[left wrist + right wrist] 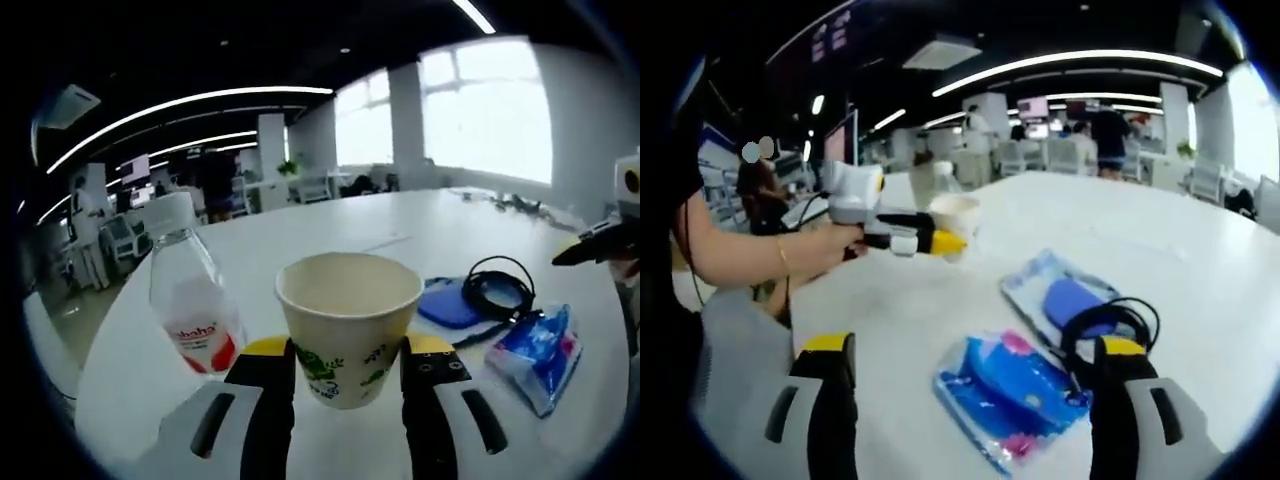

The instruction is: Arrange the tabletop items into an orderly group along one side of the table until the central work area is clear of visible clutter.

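A paper cup [348, 325] with a green print stands between the jaws of my left gripper [350, 352], which is shut on it. In the right gripper view the same cup [953, 222] is held by the left gripper [925, 242] just over the white table [1160, 240]. My right gripper [975, 350] is open above a blue tissue pack [1008, 395]. Beyond it lie a blue pouch in a clear sleeve [1060, 295] and a coiled black cable [1115, 318]. A clear water bottle [192, 300] with a red label stands left of the cup.
The tissue pack [540, 352], blue pouch [450, 303] and cable [498, 285] lie right of the cup, with the right gripper [592, 245] beyond them. A person's hand [825, 248] holds the left gripper. Office desks and chairs stand past the table's far edge.
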A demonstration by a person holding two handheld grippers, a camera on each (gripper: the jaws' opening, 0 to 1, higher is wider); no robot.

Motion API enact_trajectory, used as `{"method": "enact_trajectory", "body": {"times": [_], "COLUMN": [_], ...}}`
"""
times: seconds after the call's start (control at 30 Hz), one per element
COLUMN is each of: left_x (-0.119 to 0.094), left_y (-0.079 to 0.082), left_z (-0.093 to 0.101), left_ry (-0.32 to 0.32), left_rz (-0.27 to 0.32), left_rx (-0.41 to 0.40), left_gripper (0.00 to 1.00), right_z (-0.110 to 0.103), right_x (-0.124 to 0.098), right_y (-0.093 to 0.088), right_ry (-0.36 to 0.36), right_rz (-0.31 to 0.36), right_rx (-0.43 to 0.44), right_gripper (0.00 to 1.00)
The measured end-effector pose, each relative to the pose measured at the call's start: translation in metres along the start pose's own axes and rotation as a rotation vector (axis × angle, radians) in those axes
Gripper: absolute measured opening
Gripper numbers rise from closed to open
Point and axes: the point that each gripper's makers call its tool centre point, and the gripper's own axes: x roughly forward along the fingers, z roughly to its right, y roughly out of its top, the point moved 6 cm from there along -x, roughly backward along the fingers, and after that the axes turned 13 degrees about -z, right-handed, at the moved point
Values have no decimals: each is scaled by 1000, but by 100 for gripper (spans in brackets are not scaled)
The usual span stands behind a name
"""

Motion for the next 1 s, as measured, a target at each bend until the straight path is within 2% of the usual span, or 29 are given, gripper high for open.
{"method": "enact_trajectory", "body": {"times": [0.37, 0.63, 1.0], "left_x": [26, 38, 50], "left_y": [-7, -6, -8], "left_z": [-6, -16, -17], "left_ry": [20, 38, 58], "left_rz": [-4, 18, 29], "left_rx": [-2, -19, -21], "left_gripper": [39, 39, 39], "right_z": [11, 29, 35], "right_x": [2, 2, 5], "right_y": [-9, -19, -26], "right_ry": [-15, -62, -75], "right_rz": [-29, -36, -49], "right_rx": [16, 73, 94], "right_gripper": [96, 96, 95]}}
